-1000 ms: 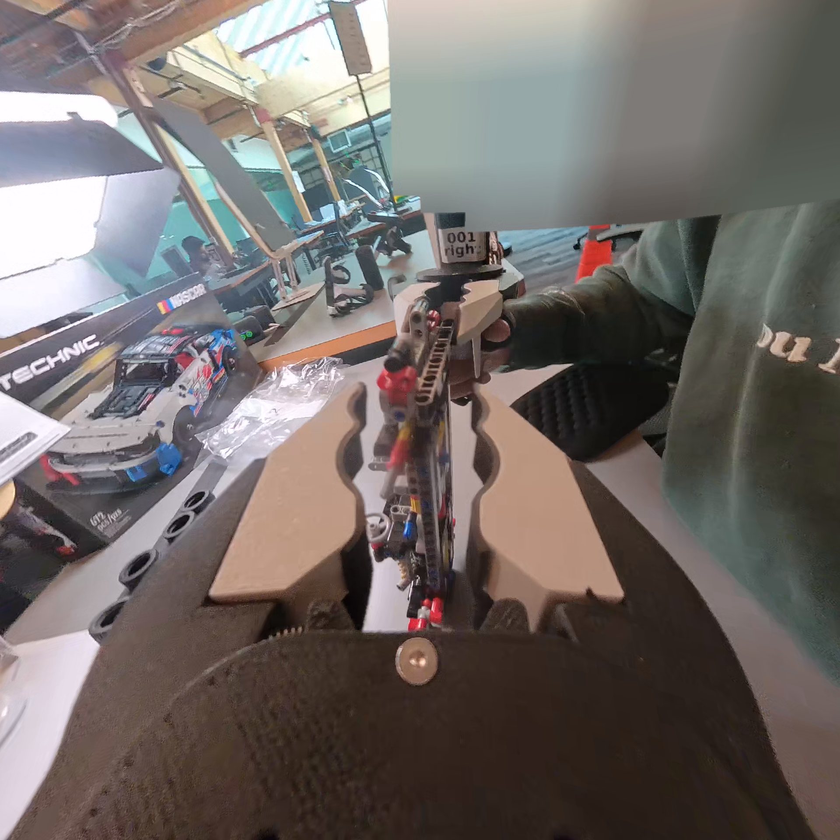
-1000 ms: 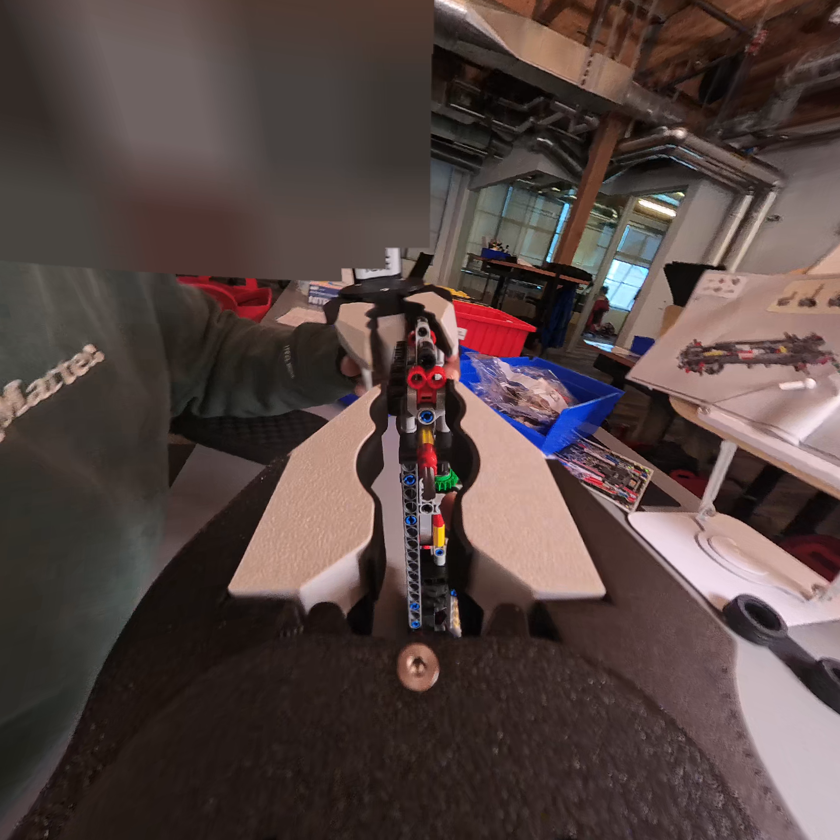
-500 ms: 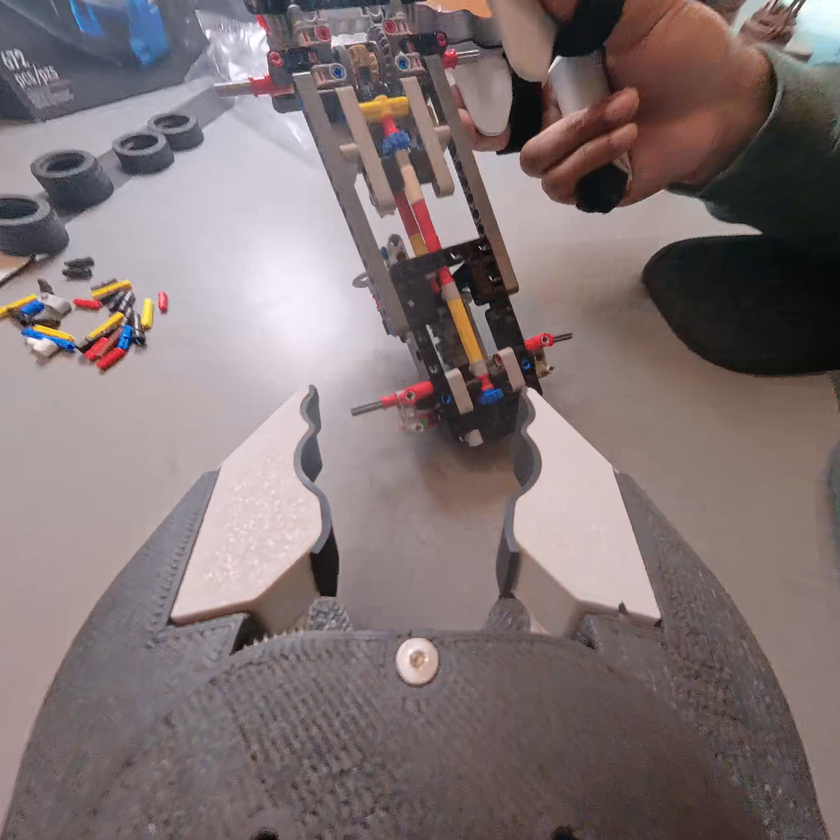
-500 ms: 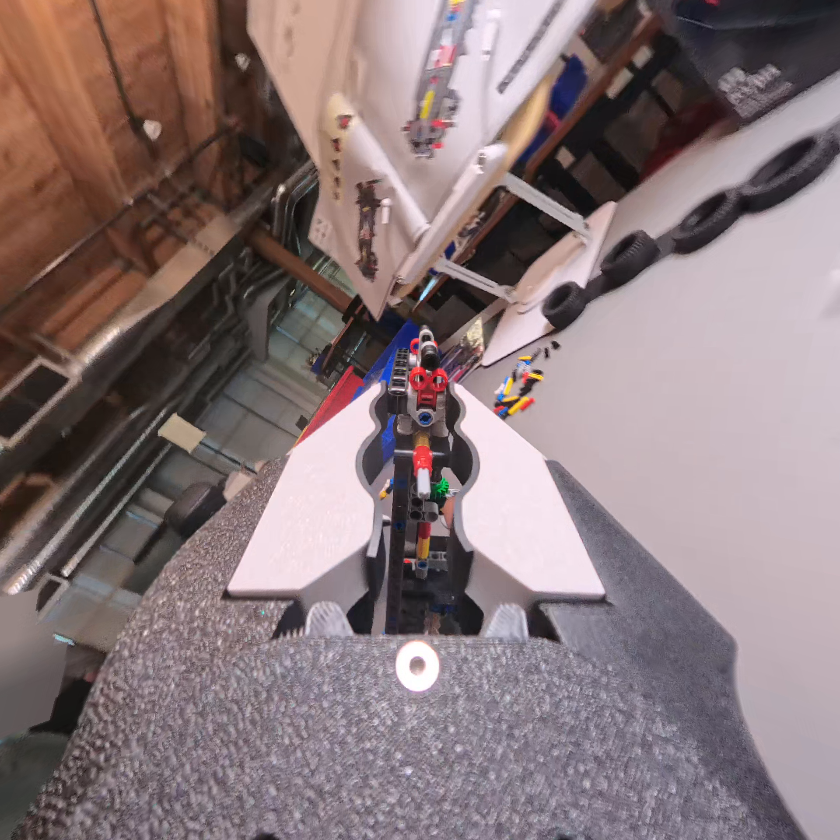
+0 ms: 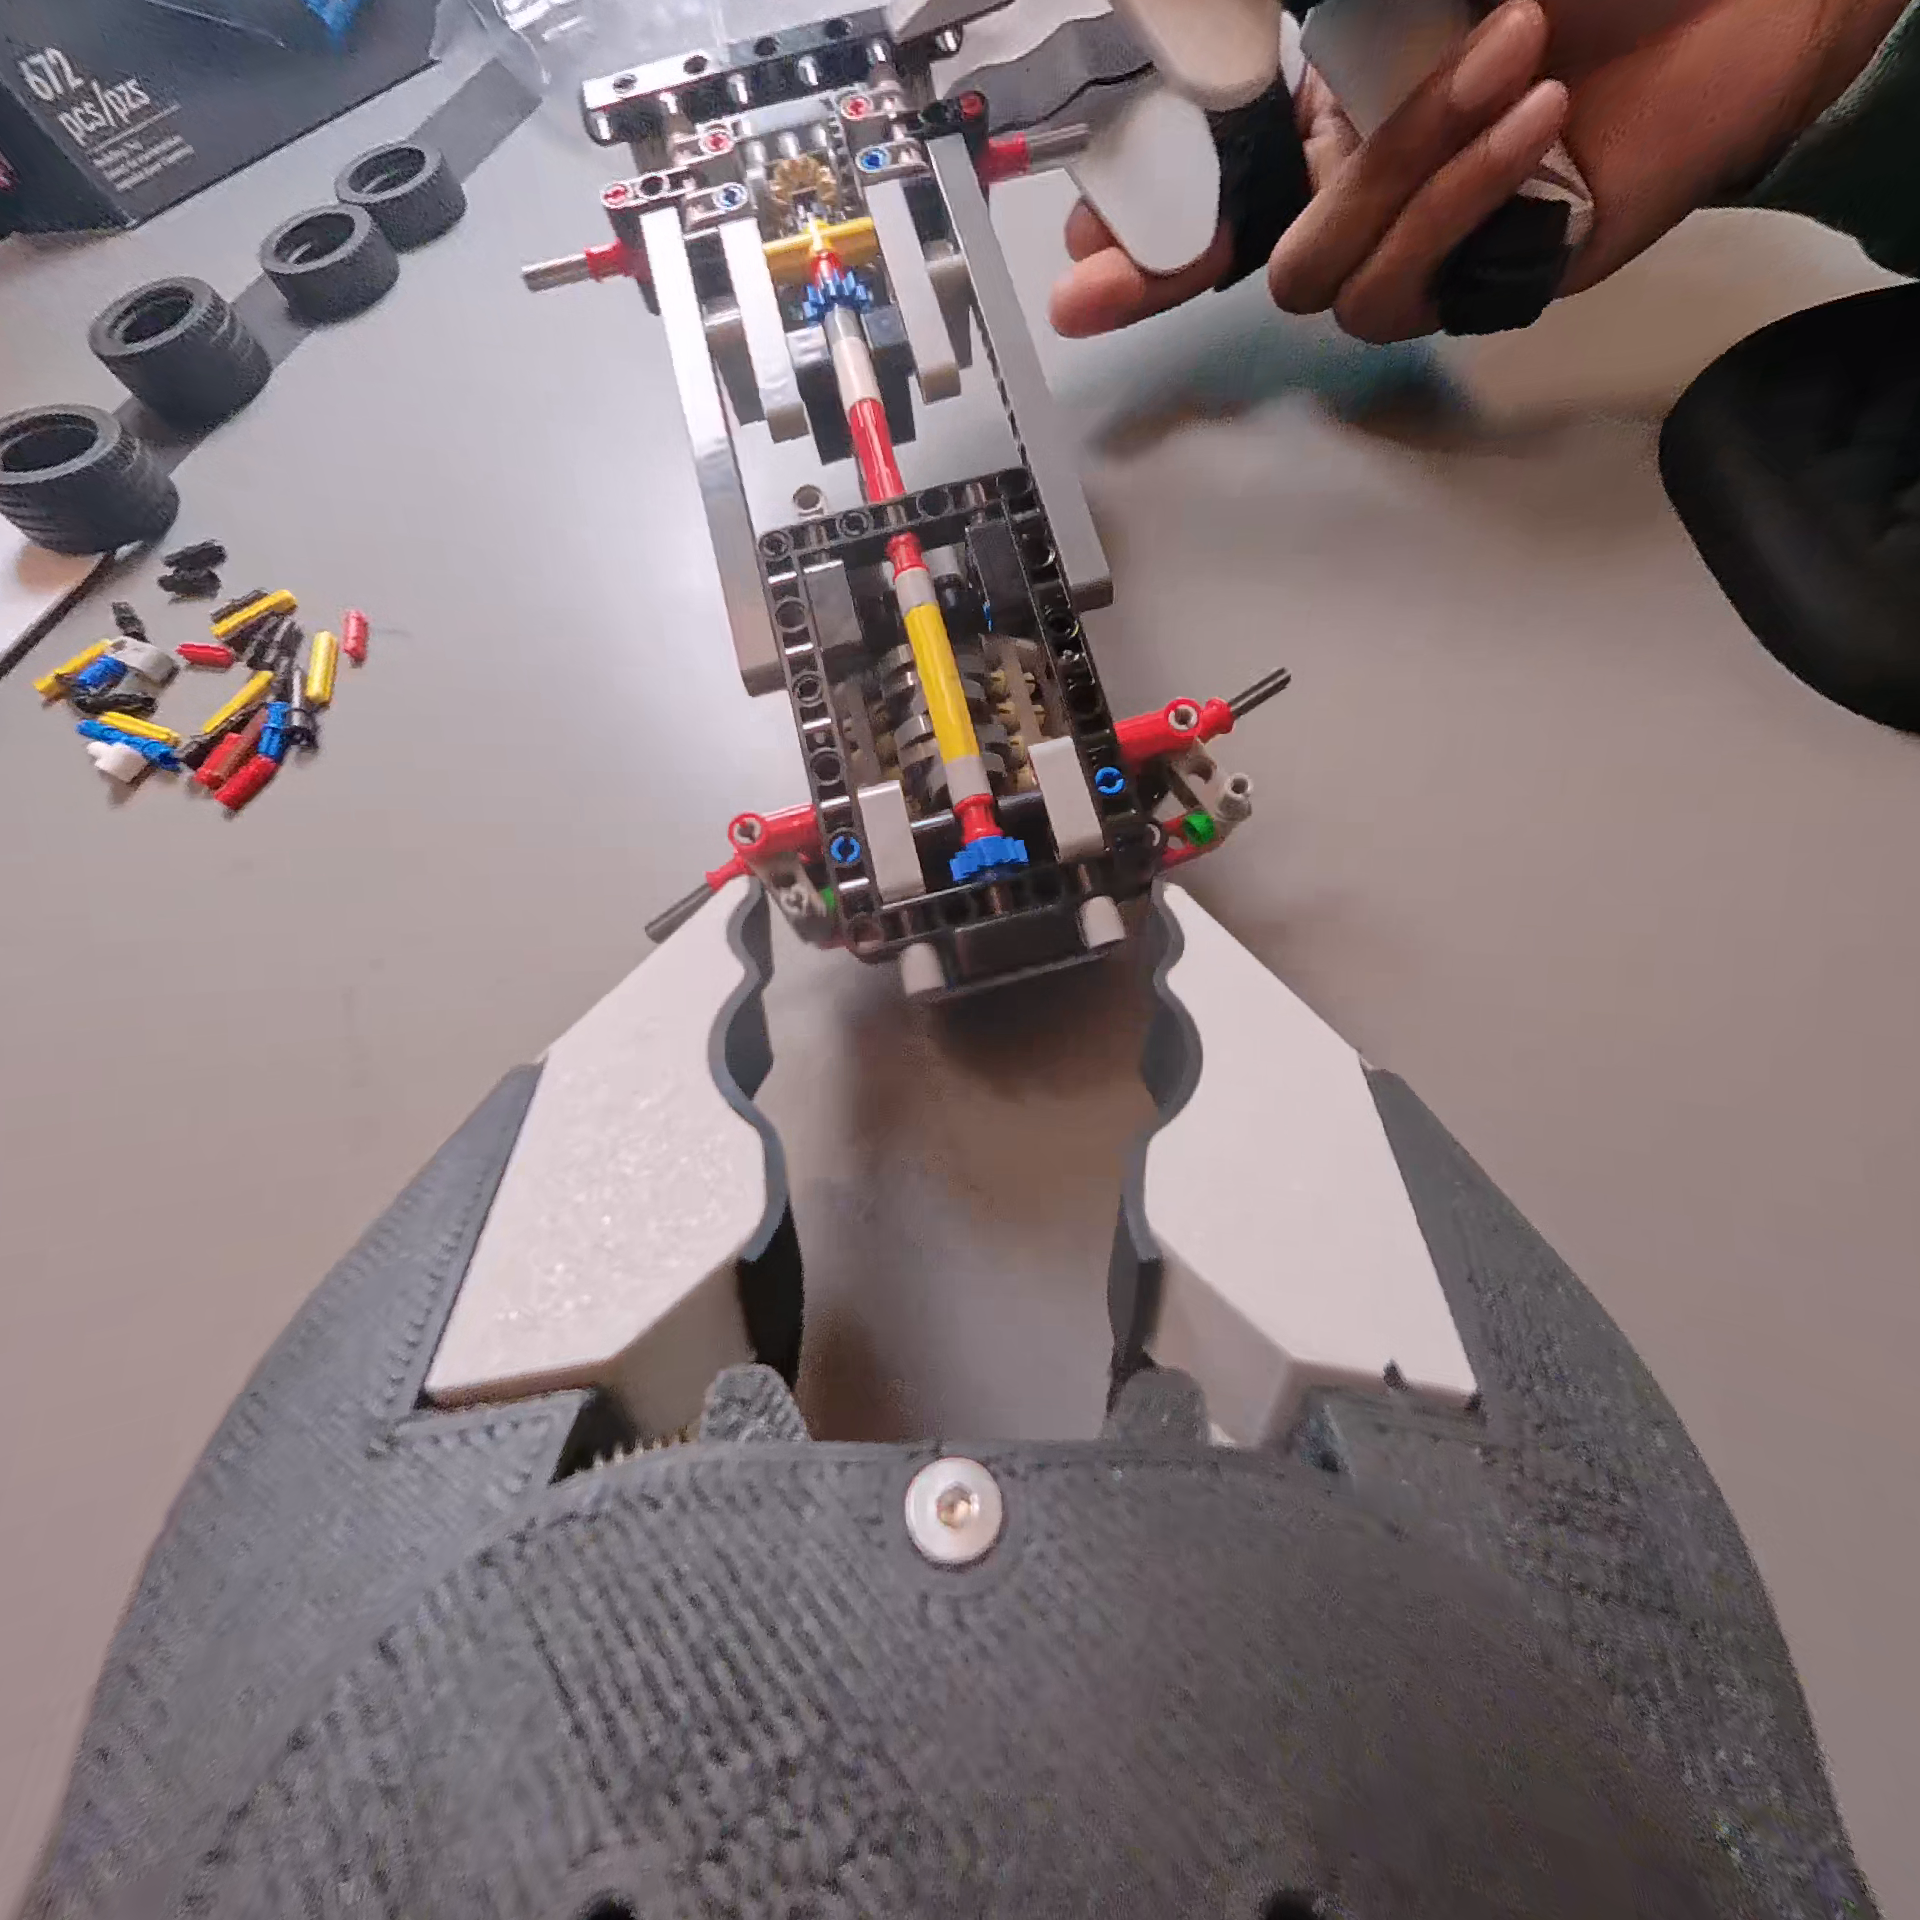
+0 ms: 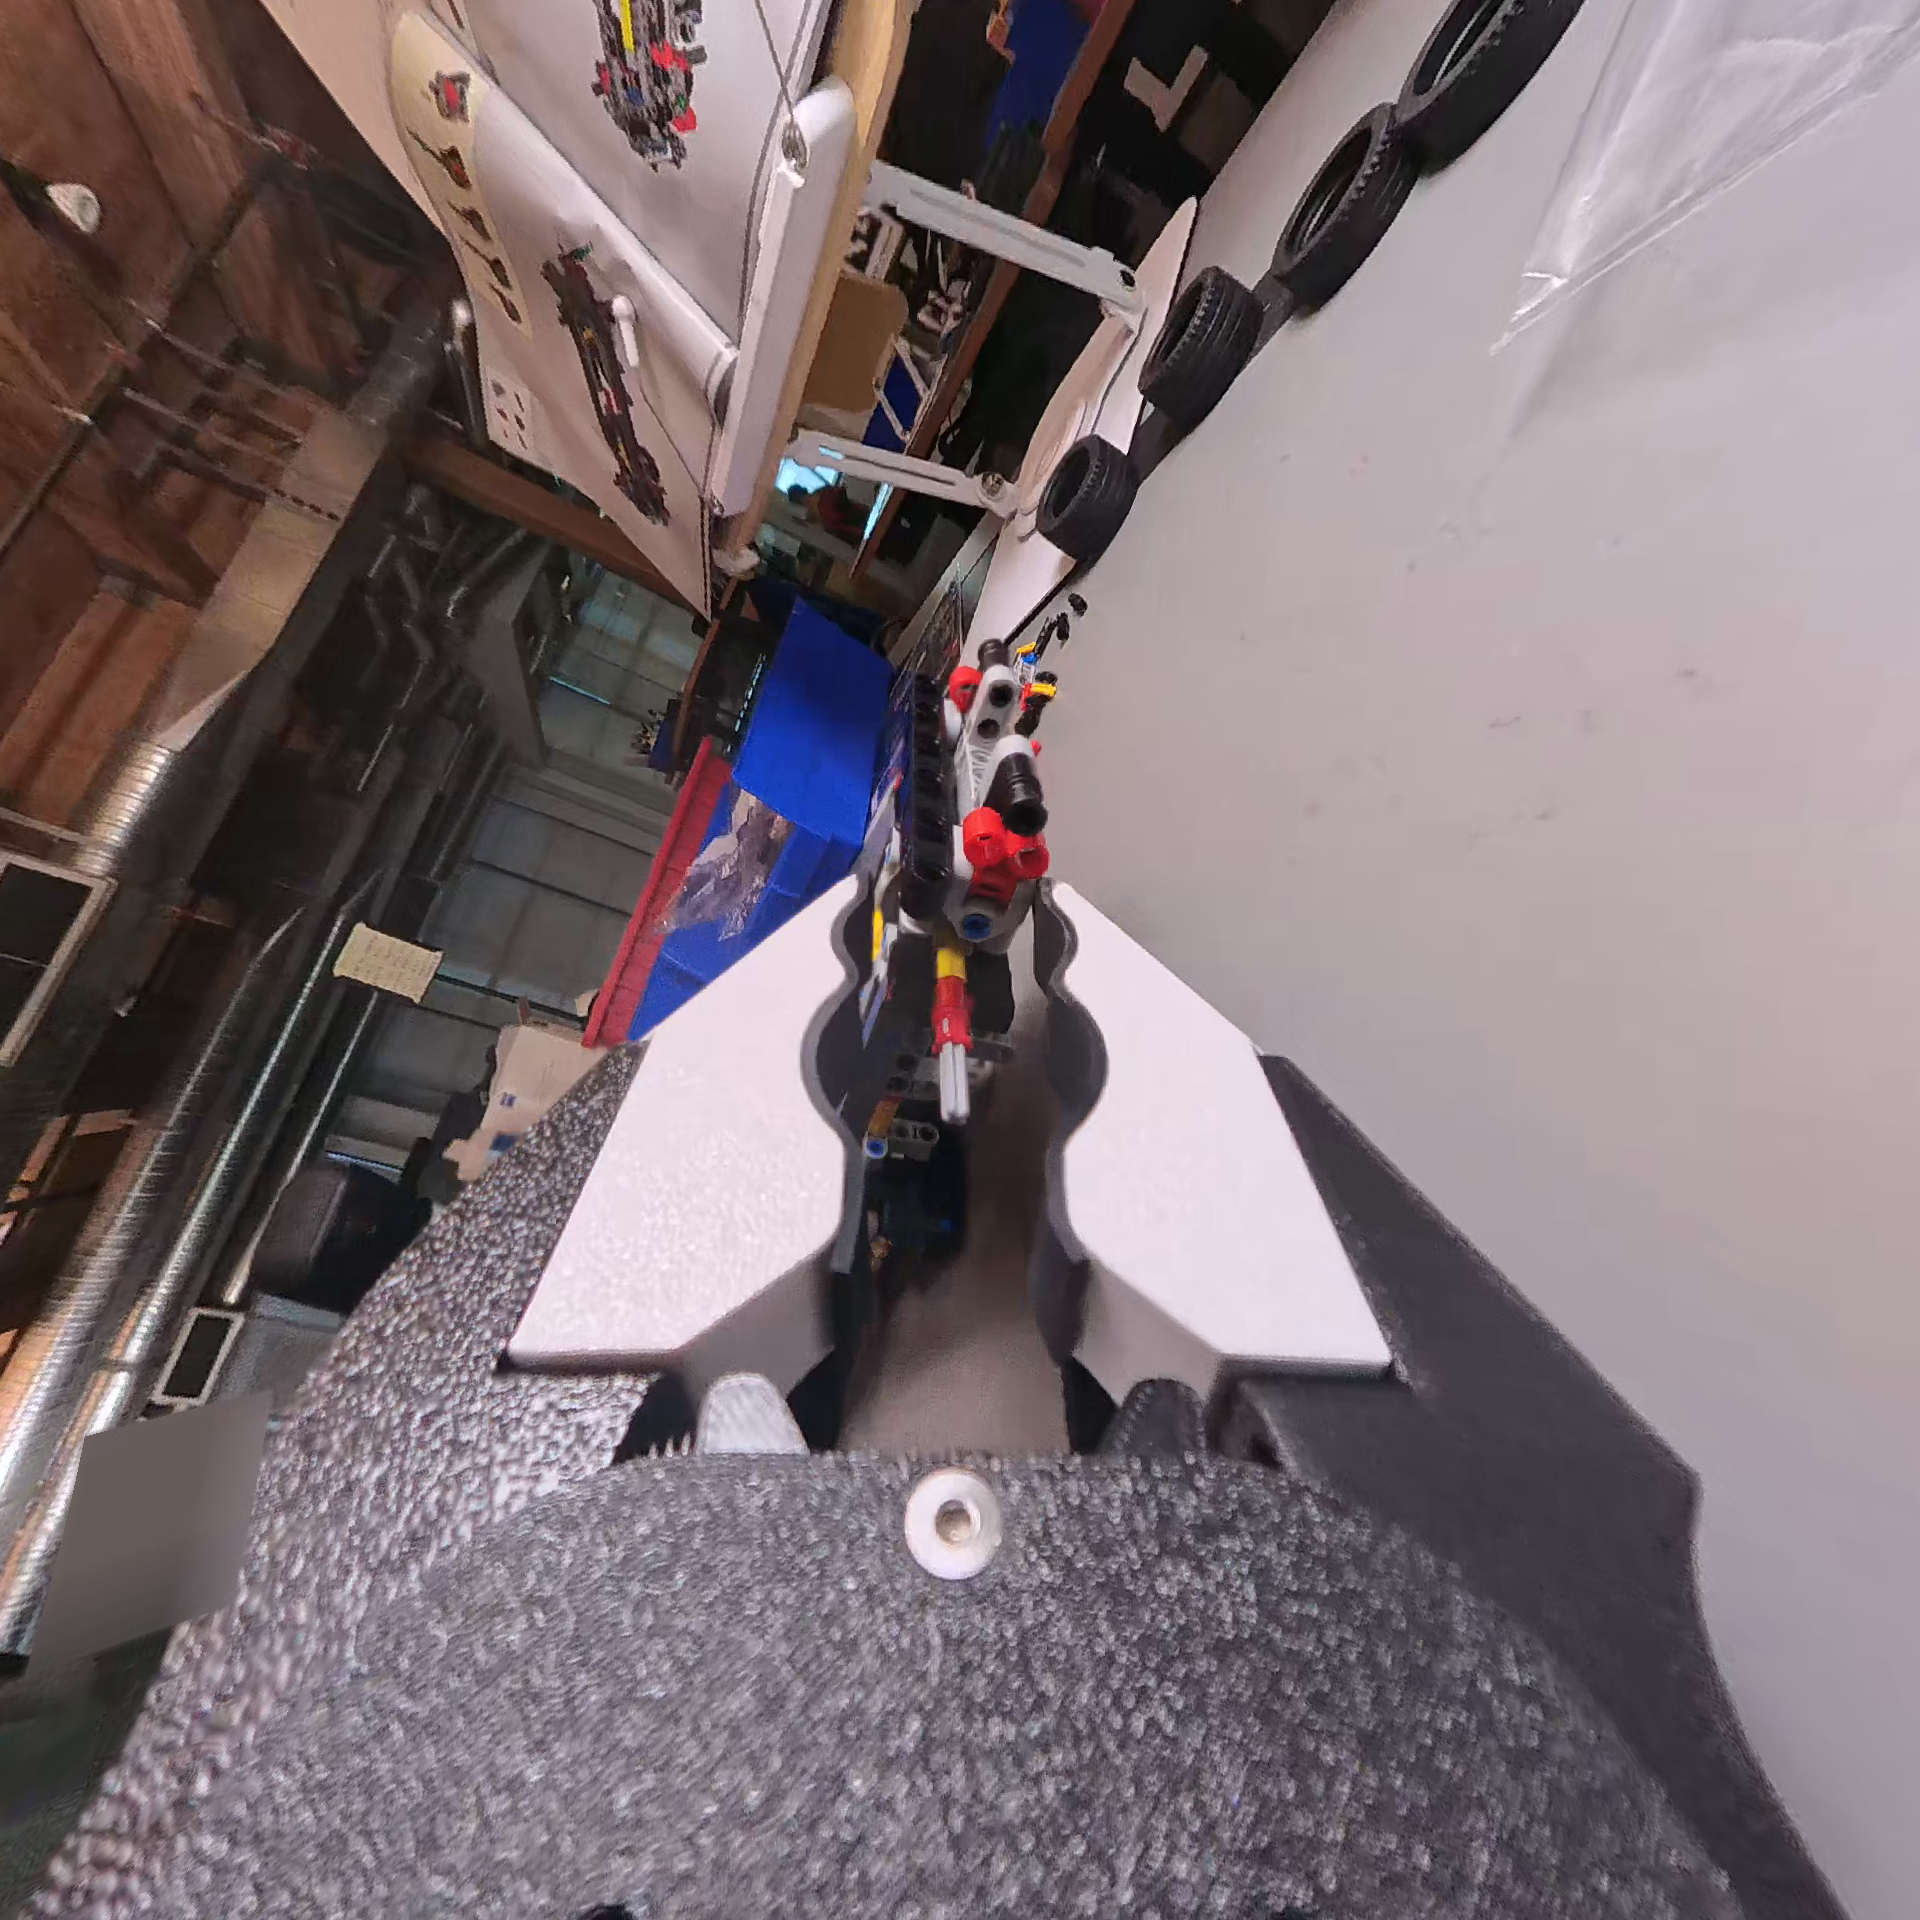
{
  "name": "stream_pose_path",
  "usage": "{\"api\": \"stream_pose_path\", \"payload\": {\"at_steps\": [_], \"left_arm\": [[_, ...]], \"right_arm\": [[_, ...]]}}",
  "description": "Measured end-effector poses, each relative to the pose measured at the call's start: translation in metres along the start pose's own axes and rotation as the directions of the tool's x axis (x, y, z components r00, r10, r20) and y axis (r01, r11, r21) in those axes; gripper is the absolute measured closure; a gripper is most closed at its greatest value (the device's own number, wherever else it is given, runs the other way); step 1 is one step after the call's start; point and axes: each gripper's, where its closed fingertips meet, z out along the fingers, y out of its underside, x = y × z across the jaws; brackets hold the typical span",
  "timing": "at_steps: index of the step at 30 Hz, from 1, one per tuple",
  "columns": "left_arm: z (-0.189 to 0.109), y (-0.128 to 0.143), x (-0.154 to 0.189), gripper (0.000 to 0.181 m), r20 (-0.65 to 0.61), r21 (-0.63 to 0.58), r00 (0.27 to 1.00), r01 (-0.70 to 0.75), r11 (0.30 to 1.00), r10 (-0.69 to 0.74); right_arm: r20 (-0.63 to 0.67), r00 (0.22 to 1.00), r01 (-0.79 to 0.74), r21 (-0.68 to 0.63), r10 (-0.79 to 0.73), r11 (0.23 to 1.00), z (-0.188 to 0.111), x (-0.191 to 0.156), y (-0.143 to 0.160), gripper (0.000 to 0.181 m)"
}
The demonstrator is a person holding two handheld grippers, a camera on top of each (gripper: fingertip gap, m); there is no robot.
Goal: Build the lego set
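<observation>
Left gripper [image 5: 956, 935] just let go, jaws spread; the chassis [image 5: 894, 540] now lies flat on the desk [image 5: 1455, 1039] ahead (right gripper [image 6: 951, 904] still pinching its far end), ready for more parts.

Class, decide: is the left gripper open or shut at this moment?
Open. The left gripper has its fingers spread wide, bare table between them, and the chassis lies just beyond their tips, ungripped.

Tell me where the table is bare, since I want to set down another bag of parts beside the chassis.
Bare table lies right of the chassis, between it and the dark sleeve. A smaller bare strip sits between the chassis and the loose pins. Crowded: the left edge, with the pins, four tires and the box.
</observation>
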Motion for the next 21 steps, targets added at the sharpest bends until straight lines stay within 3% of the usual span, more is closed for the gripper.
{"api": "stream_pose_path", "payload": {"at_steps": [4,7,12,16,21], "left_arm": [[-0.009,0.001,-0.015,0.126,0.018,0.026,1.000,0.004,1.000,-0.004],[-0.014,0.001,-0.025,0.127,0.017,0.039,1.000,0.002,0.999,-0.003],[-0.024,-0.001,-0.037,0.132,0.028,0.062,0.999,-0.025,0.998,0.023],[-0.035,0.001,-0.047,0.142,0.021,0.071,0.999,-0.037,0.997,0.035],[-0.047,0.003,-0.056,0.142,-0.023,0.104,0.999,0.039,0.994,-0.037]], "right_arm": [[-0.017,0.987,0.156,-0.122,-0.160,0.980,-0.006,0.000,0.008,0.151],[-0.059,0.949,0.296,-0.173,-0.309,0.940,-0.013,0.004,0.006,0.150],[-0.126,0.852,0.482,-0.194,-0.509,0.855,-0.019,0.008,-0.006,0.143],[-0.126,0.765,0.586,-0.270,-0.632,0.764,-0.005,0.010,0.003,0.143],[-0.120,0.657,0.651,-0.409,-0.745,0.640,0.014,0.021,0.024,0.162]]}}
